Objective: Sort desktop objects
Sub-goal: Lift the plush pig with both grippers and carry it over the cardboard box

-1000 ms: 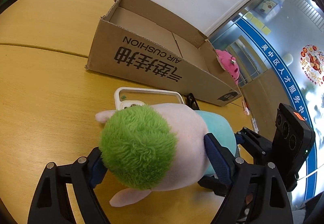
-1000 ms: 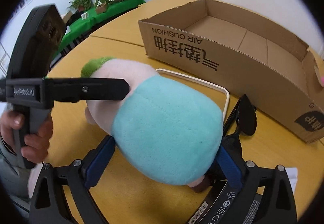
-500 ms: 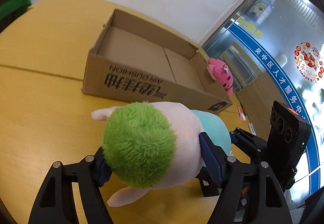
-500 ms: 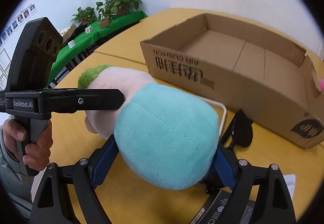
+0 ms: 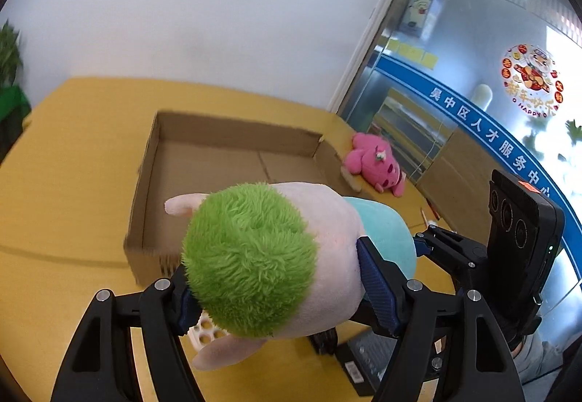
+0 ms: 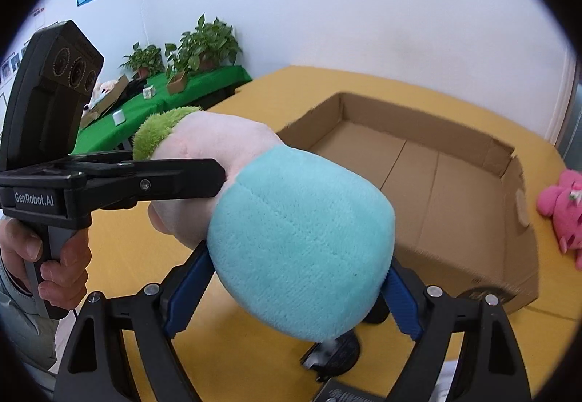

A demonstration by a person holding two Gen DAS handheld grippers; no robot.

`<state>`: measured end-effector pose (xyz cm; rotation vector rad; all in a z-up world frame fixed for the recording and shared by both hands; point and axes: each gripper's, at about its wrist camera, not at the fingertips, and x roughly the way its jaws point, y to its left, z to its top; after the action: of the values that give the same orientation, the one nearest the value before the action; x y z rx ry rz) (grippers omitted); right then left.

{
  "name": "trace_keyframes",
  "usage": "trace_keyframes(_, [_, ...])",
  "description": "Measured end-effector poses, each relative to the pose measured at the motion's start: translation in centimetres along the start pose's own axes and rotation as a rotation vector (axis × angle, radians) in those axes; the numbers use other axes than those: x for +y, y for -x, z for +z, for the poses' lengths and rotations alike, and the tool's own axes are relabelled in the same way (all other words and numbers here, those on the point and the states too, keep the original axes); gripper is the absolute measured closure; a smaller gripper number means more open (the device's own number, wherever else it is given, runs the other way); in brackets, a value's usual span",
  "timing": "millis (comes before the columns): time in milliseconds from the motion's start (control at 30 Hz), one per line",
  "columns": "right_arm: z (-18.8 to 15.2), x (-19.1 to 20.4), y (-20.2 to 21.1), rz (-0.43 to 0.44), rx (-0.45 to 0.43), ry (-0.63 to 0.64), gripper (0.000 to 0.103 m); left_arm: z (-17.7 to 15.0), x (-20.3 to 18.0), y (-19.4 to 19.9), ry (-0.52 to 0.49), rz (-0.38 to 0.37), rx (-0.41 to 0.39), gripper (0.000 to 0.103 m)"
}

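you hold the plush toy [image 5: 276, 256] with both grippers because it is bulky and soft: the left gripper [image 5: 276, 285] takes the green-haired head end, the right gripper [image 6: 294, 278] the teal body end. both sets of jaws stand wide yet are clamped on the plush, blue pads pressed into its sides. it hangs clear of the tabletop [image 5: 65, 183], just in front of the empty cardboard box [image 6: 418, 162], likely its destination.

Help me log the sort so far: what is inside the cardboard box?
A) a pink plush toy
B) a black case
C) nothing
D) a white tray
C: the cardboard box shows only its bare floor; the pink plush toy lies on the table outside it.
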<state>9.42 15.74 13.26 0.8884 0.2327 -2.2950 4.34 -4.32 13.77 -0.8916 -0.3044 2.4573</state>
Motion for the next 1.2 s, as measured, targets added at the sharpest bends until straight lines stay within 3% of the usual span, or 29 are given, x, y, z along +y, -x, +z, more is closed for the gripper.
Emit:
trace_keyframes(167, [4.7,-0.7,2.5,-0.062,-0.106,0.065,0.016,5.7,-1.2,1.0,-0.075,-0.034,-0.101,0.025])
trace_keyframes(400, [13.9,-2.3,5.2,-0.114,-0.231,0.138,0.016,14.8,-2.4,2.6,-0.151,-0.048,-0.245,0.025])
trace_keyframes(633, [22.5,-3.8,6.6,-0.146,-0.324,0.186,0.016,23.7,-2.3,3.2,-0.162,-0.055,-0.354,0.025])
trace_keyframes(833, [27.0,-6.0,3.0,-0.120,-0.316,0.191,0.016,28.1,-0.5,0.3,-0.146,-0.005,-0.338,0.025])
trace_keyframes(1033, [26.5,-9.0,-2.4,-0.068,-0.295,0.145,0.016,28.4,2.1,-5.0,-0.123,0.018,-0.269,0.025])
trace_keyframes(1200, [26.0,-10.5,-7.7,-0.058,-0.246,0.118,0.016,28.2,5.6,-9.6,-0.045,0.011,-0.195,0.025])
